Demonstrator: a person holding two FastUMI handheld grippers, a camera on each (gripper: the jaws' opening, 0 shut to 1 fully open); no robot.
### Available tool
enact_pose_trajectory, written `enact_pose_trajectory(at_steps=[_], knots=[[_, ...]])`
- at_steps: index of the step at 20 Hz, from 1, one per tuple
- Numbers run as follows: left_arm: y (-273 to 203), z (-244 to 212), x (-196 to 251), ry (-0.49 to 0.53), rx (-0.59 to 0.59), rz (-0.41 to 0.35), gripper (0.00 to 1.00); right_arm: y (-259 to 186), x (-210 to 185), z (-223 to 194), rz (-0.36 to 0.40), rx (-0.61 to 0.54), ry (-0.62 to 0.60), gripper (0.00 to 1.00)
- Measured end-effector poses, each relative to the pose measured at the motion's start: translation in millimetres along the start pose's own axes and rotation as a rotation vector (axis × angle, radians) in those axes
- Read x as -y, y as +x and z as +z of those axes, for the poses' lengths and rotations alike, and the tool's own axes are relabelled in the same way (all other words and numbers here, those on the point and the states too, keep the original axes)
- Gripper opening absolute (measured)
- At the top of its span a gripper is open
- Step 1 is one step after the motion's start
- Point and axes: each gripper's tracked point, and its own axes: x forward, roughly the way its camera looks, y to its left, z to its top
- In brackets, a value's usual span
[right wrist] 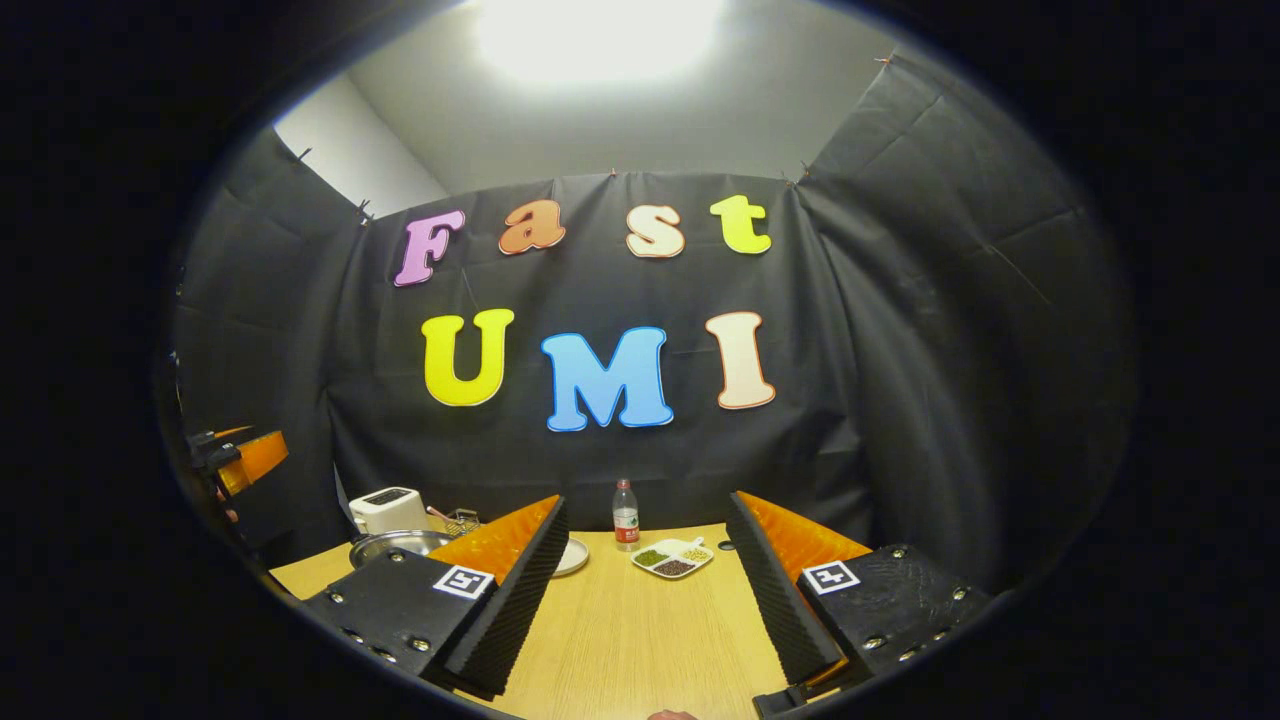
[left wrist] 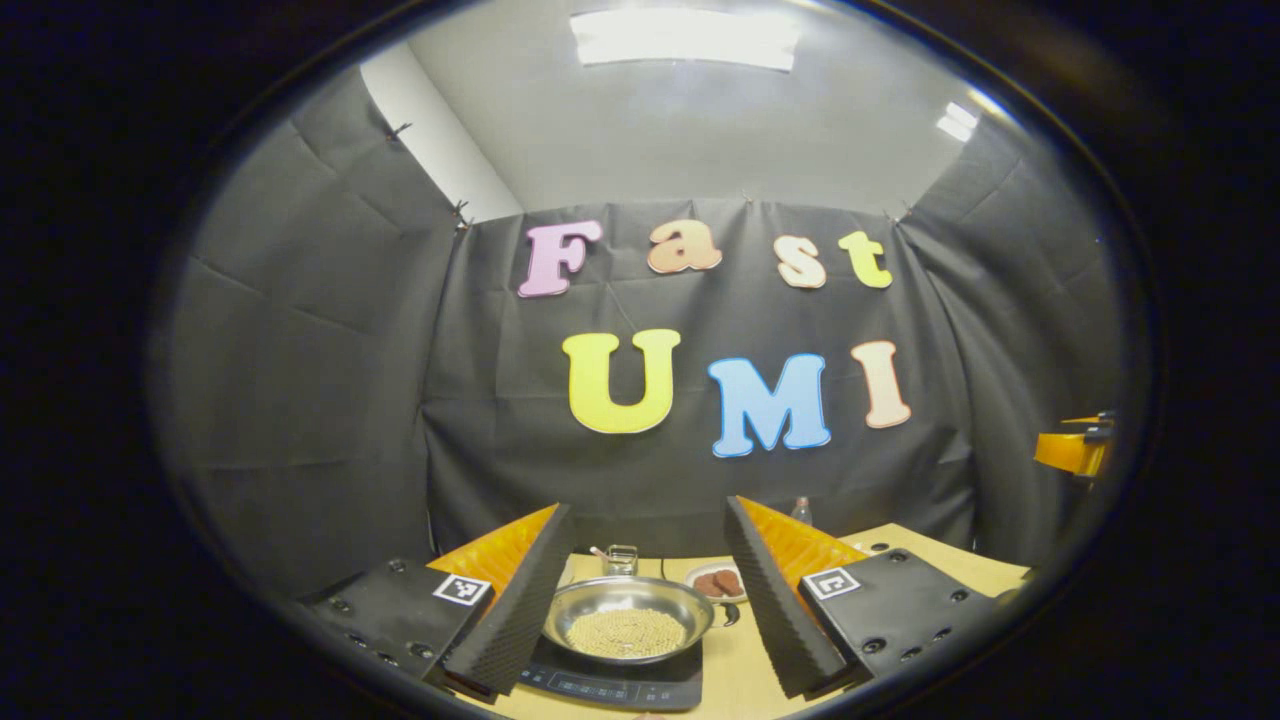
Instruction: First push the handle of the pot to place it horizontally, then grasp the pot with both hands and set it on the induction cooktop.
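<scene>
Left gripper point(left wrist: 640, 610) and right gripper point(right wrist: 645, 600) both hold fingers spread, empty. The pot point(left wrist: 627, 618) of grains sits on the induction cooktop point(left wrist: 610, 683) at the table's point(right wrist: 640, 640) near edge; its handle is obscured. Beyond stand a divided dish point(right wrist: 672, 558), bottle point(right wrist: 625, 515), and toaster point(right wrist: 388, 510) at the far edge.

Bottle point(right wrist: 625, 515), toaster point(right wrist: 388, 510), divided dish point(right wrist: 672, 558)
</scene>
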Motion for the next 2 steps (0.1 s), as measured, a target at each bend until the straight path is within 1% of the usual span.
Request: enact_pose_trajectory(at_steps=[1,2], knots=[[0.9,-0.7,-0.6,0.0,-0.002,0.0,1.0,1.7,1.2,-1.7,-0.003,-0.001,0.0,0.96],[1.1,-2.1,-0.8,-0.002,-0.005,0.001,0.93,1.3,1.6,-0.5,-0.005,-0.001,0.001,0.96]])
